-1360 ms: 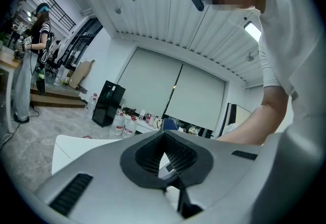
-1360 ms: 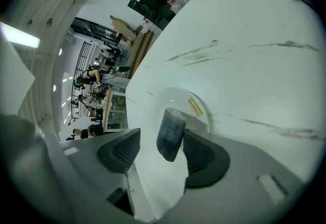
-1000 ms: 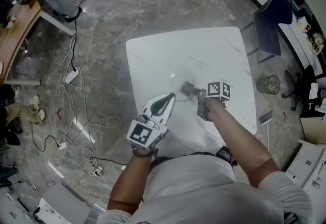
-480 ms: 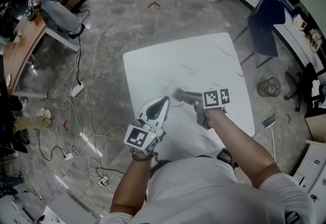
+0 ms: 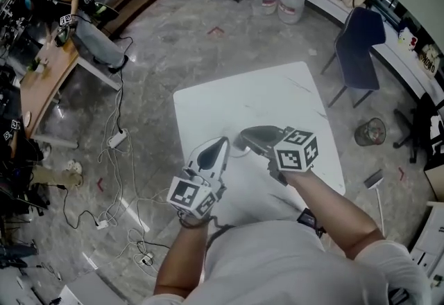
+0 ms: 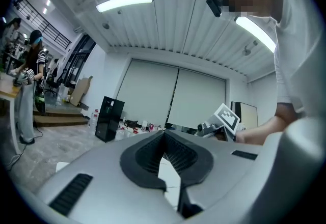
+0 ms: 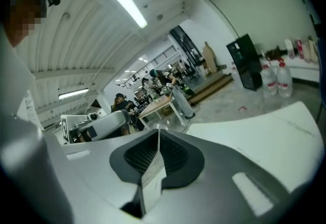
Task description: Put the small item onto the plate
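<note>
Head view: over the white rectangular table (image 5: 277, 99), the left gripper (image 5: 223, 141) hung at eight o'clock from the right gripper (image 5: 244, 135). Left gripper view: jaws together, empty. Right gripper view: jaws closing on a thin pale flat item (image 7: 150, 179).

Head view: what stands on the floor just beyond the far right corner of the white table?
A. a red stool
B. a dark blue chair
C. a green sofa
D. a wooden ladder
B: a dark blue chair stands on the grey floor right past the far right corner of the white table.
</note>
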`<state>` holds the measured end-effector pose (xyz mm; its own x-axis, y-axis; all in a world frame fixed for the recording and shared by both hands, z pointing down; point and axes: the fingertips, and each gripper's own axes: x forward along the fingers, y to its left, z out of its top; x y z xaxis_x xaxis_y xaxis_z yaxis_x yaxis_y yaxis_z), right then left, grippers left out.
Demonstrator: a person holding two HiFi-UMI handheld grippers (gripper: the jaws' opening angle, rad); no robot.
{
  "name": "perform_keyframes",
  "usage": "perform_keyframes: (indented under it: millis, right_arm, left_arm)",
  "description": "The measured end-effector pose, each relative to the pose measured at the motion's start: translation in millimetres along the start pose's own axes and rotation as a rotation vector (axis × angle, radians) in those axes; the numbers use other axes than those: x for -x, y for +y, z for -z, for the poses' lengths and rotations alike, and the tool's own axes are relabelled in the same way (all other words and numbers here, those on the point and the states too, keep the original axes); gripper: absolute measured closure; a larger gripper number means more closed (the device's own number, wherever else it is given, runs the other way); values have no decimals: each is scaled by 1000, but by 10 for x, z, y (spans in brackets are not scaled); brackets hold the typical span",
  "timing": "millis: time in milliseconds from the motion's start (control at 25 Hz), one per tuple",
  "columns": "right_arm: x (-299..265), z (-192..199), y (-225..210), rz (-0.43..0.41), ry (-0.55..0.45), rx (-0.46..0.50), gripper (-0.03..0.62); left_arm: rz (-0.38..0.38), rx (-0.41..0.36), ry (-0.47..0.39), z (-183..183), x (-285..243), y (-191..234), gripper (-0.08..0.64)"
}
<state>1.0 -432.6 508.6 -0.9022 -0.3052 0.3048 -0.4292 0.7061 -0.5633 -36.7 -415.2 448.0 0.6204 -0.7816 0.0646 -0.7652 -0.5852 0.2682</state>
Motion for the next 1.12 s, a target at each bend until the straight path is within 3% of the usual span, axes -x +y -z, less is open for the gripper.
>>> perform_keyframes:
  millis: [160,480,680,1120]
  right_arm:
    - [183,-378,404,-37,-43,237,589]
    - [513,-843,1032,-109,-148,409,589]
    - [672,-1025,1291,-51,-188,546,591]
    - [701,-1256,1565,-73,-230,523,591]
  left_arm:
    - [-6,-9,-22,-360,-21,-196,555]
    - [-64,-37,-54,-790,83,-430,555]
    - [-93,-57,-43,-951,122,-556,555]
    - [-100,-92,-84,-1323,205,-589,555]
